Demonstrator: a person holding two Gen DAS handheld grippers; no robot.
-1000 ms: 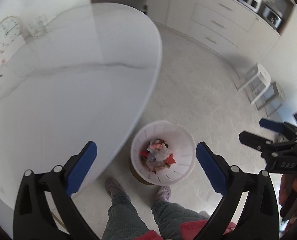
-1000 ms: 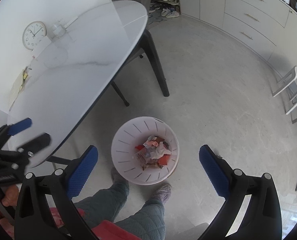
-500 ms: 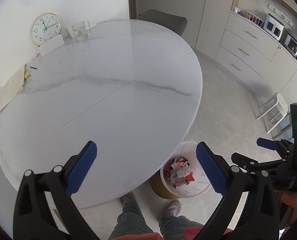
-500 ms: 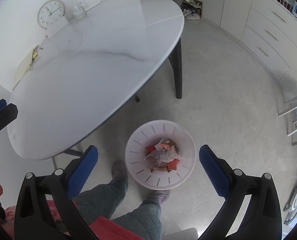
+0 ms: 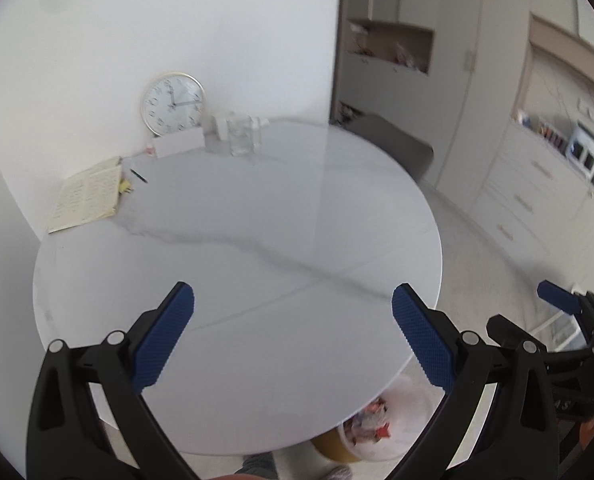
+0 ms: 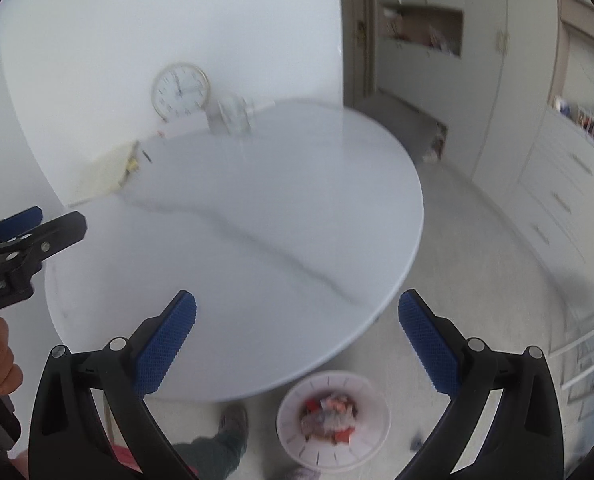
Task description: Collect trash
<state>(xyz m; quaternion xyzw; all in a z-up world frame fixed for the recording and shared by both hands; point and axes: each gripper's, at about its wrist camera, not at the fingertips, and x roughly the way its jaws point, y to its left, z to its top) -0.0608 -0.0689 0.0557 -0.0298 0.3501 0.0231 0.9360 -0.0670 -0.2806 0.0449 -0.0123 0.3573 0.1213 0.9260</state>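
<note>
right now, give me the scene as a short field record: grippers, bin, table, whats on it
left hand-held gripper: open, nothing held, over the table's near part
right hand-held gripper: open, nothing held
trash bin: white, on the floor by the table's near edge, holds mixed wrappers
table: round, white marble top with a grey vein
on table, far side by wall: clock, clear glass container, open notebook, pen
trash on table: none visible
</note>
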